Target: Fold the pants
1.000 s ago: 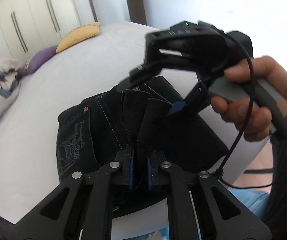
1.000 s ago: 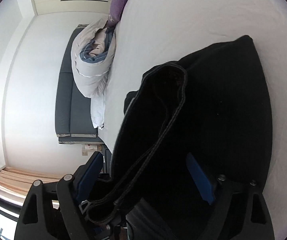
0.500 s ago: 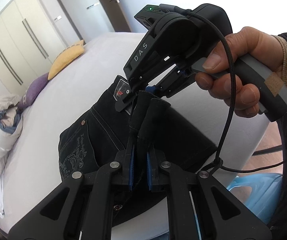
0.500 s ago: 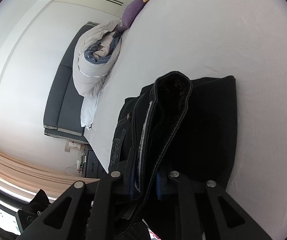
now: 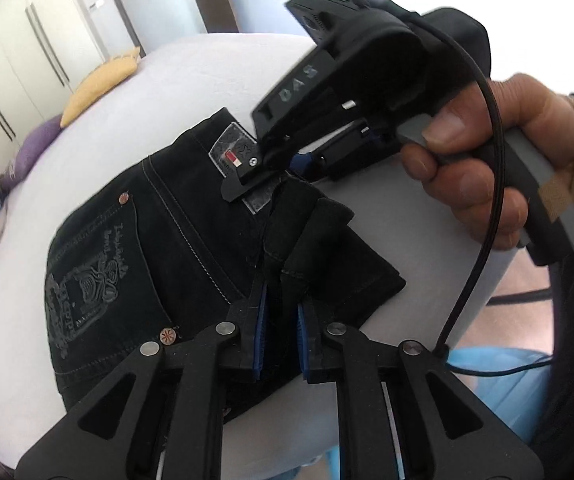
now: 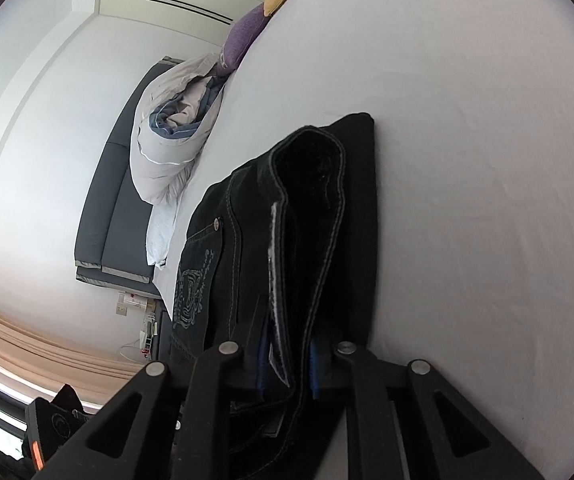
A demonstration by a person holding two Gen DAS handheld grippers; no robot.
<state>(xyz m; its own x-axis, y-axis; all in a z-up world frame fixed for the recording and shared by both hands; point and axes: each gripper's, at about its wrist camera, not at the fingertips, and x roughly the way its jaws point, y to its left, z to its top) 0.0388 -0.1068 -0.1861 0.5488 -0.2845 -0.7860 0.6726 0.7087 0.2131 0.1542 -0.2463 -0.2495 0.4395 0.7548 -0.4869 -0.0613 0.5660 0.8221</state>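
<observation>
The black jeans (image 5: 139, 240) lie folded on the white bed (image 5: 207, 80), near its edge, back side up with an embroidered back pocket (image 5: 87, 280) and a waistband patch (image 5: 233, 152) showing. The left tongs (image 5: 281, 316) are clamped on a doubled hem of the denim, the dark cloth standing up between their blue pads (image 5: 261, 332). In the same view the right tongs (image 5: 287, 164) reach down over the waistband, held by the person's right hand (image 5: 487, 168) on a grey handle, with a black cable (image 5: 483, 200) looping from it. The right wrist view shows the right tongs (image 6: 287, 372) closed on a raised fold of the jeans (image 6: 319, 216), a stitched edge curling upward between the pads and the rest of the garment resting flat on the bed (image 6: 467, 160). Farther up the bed sit a yellow cushion (image 5: 103, 84) and a purple cushion (image 5: 35, 148), and a bundled pale duvet (image 6: 167, 144) lies beside a dark grey headboard (image 6: 103, 216). White wardrobe doors (image 5: 15, 64) stand behind the bed.
</observation>
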